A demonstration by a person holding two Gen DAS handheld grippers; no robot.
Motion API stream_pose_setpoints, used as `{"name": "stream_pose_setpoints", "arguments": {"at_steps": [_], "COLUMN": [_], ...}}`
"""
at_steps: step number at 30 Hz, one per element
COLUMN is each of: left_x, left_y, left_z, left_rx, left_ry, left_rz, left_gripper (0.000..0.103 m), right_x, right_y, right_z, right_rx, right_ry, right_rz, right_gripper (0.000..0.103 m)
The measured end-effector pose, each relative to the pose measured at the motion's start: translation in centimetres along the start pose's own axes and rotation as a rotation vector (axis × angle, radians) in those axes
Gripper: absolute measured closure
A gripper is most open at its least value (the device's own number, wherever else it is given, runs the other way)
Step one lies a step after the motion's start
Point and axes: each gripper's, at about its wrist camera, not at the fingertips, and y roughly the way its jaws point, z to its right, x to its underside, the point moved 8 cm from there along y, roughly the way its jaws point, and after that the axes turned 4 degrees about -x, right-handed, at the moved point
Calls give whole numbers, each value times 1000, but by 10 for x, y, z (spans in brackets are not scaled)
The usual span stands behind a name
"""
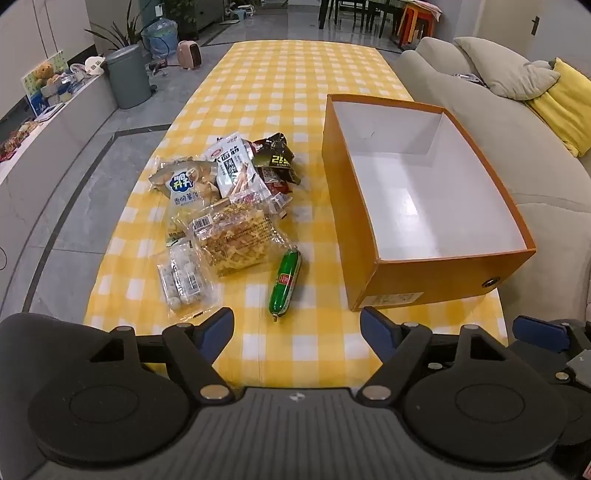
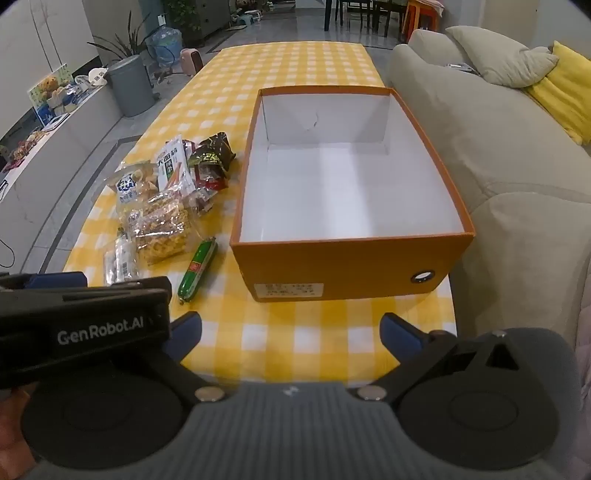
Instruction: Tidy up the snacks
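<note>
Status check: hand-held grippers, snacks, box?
Both hand-held grippers open, empty: left, right. Snacks piled beside orange box, box empty. Path clear.

Home living room, beige sofa (image 1: pixel 480 110) with cushions, checked tablecloth (image 1: pixel 295 74), potted plant (image 1: pixel 122 33)

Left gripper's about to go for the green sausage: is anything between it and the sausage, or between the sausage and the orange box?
Nothing visible. The left gripper is open, with only bare checked tablecloth between it and the green sausage. The sausage lies apart from the snack pile, and the strip of cloth over to the orange box is bare. The box is open-topped.
</note>
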Motion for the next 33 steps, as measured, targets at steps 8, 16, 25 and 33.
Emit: {"name": "stream_pose_setpoints", "arguments": {"at_steps": [8,16,25,33], "left_x": [0,1,1,3], "left_y": [2,4,4,5], "left_z": [-1,-3,-3,-5], "left_rx": [-21,-15,-17,-7], "left_ry": [1,-5,-10,-19], "left_rz": [9,5,1,-13], "left_gripper": [12,12,12,12], "right_x": [1,1,1,2], "right_y": [0,1,1,1], "right_z": [-2,-2,-2,-3], "right_rx": [-1,0,-1,-1], "right_ry": [-8,-4,-3,-7], "right_rz": [-13,-10,-12,-10], "right_gripper": [3,3,3,3]}}
